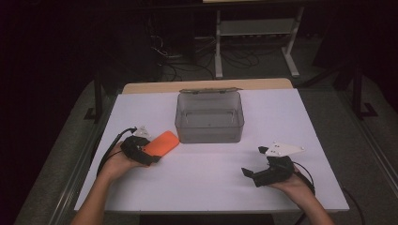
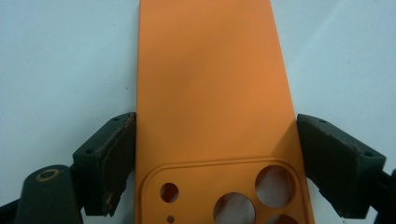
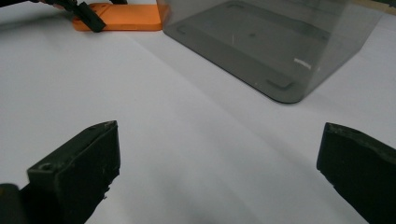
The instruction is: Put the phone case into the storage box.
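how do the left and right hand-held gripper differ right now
The left hand-held gripper is shut on the orange phone case, pads pressing its long edges; the right hand-held gripper stands open with nothing between its jaws. The left sits near the grey plastic box; the right sits farther toward the table's near edge. Both have black jaws.

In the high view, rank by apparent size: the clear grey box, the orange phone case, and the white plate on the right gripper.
1. Clear grey box, clearly largest.
2. Orange phone case, partly covered by the left gripper clamped on its camera end.
3. Plate on the right gripper: close to the case's visible part, and nearer the camera, so this ranking is unsure.
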`<state>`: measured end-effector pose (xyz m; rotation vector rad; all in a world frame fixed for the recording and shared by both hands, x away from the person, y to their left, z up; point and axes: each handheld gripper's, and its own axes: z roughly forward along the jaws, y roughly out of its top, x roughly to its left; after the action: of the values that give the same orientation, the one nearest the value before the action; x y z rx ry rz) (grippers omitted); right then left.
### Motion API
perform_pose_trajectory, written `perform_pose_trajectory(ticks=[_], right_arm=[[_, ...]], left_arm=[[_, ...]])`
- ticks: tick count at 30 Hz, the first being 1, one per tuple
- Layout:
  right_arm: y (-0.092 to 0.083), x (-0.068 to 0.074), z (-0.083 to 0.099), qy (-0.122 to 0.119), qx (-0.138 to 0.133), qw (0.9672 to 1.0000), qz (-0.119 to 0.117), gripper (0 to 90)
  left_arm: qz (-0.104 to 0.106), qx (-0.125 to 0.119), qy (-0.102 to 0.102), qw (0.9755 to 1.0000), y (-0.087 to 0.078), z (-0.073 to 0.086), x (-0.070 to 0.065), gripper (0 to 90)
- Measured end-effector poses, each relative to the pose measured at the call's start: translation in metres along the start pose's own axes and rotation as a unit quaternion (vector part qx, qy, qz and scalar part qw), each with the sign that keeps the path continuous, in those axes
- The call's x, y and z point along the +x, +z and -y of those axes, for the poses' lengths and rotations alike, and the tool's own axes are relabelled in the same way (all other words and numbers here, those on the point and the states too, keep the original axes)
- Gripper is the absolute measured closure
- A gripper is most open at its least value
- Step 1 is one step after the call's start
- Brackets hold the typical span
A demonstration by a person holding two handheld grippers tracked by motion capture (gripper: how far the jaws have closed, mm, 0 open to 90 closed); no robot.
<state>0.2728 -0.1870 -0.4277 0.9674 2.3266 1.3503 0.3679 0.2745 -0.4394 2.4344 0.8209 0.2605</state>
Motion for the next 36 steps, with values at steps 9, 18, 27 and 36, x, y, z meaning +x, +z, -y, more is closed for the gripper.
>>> perform_pose_trajectory(ticks=[9, 18, 27, 36], right_arm=[[0.0, 0.0, 0.0, 0.0, 0.0, 1.0, 0.001, 0.0], [0.0, -0.001, 0.0, 0.001, -0.001, 1.0, 0.002, 0.0], [-0.001, -0.001, 0.0, 0.002, -0.002, 1.0, 0.003, 0.0], [0.0, -0.001, 0.0, 0.001, -0.001, 1.0, 0.003, 0.0]], left_arm=[[-0.014, -0.007, 0.005, 0.9999, -0.012, 0.0, 0.003, 15.8], [-0.002, -0.018, 0.012, 0.9998, -0.028, 0.004, -0.001, 15.7], [0.007, -0.028, 0.013, 0.9995, -0.036, 0.007, -0.004, 15.7], [0.019, -0.035, 0.022, 0.999, -0.04, 0.006, -0.013, 15.6]])
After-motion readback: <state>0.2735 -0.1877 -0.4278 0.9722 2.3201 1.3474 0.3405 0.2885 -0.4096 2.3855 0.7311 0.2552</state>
